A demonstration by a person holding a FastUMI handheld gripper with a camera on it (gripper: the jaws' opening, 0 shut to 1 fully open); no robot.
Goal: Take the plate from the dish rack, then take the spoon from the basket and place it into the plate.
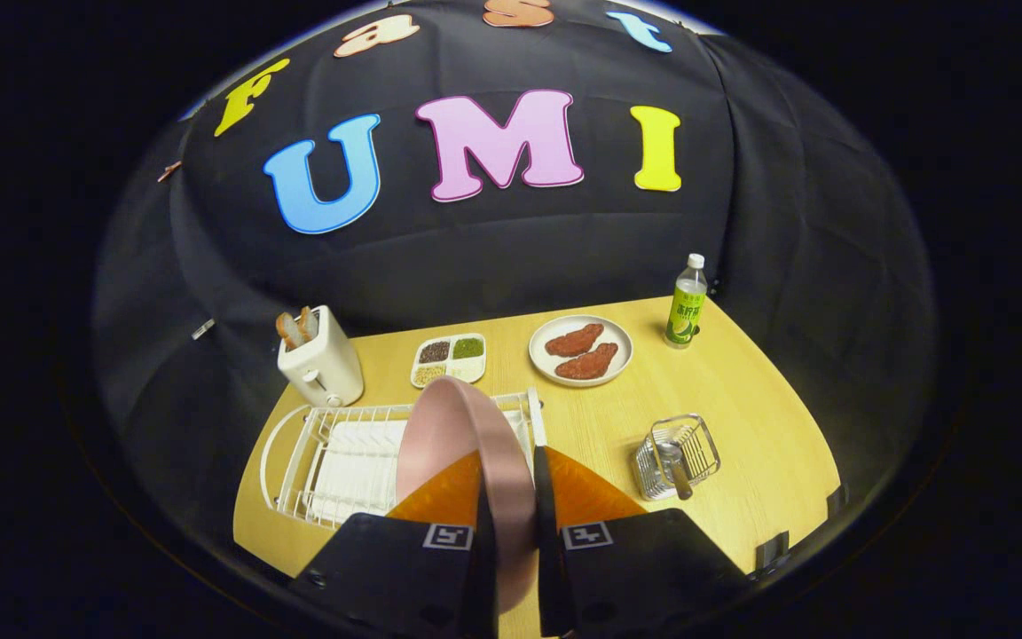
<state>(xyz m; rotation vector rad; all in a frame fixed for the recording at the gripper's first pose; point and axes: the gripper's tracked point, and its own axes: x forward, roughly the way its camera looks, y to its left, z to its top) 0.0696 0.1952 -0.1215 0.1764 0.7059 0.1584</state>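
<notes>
Your counter (pixel 742 426), a light wood top, spreads ahead of the gripper and carries everything noted here. The white wire dish rack (pixel 334 461) sits just ahead of your fingers and to their left, lying on the counter with its slots showing bare. The pink plate (pixel 462 444) is in your gripper (pixel 511 524): it stands on edge between the two fingers, tilted, its rim running up and forward from them over the near end of the rack. Both fingers are drawn in close against the plate's two faces, with only its thickness between them, so you have it clamped.

Beyond the rack to the left stands a white toaster (pixel 323 364) with two slices of toast (pixel 296 327) sticking out of its top. Beyond your fingers, a round white plate (pixel 580 351) holds two reddish-brown pieces of meat. Between that plate and the toaster lies a small divided tray (pixel 449 358) with four compartments of differently coloured grains.

To the right of your fingers and just ahead, the small wire basket (pixel 678 454) rests on the counter, well apart from the pink plate. The metal spoon (pixel 676 469) lies inside it, untouched. A green-labelled bottle (pixel 687 303) with a white cap stands upright at the far right of the counter.
</notes>
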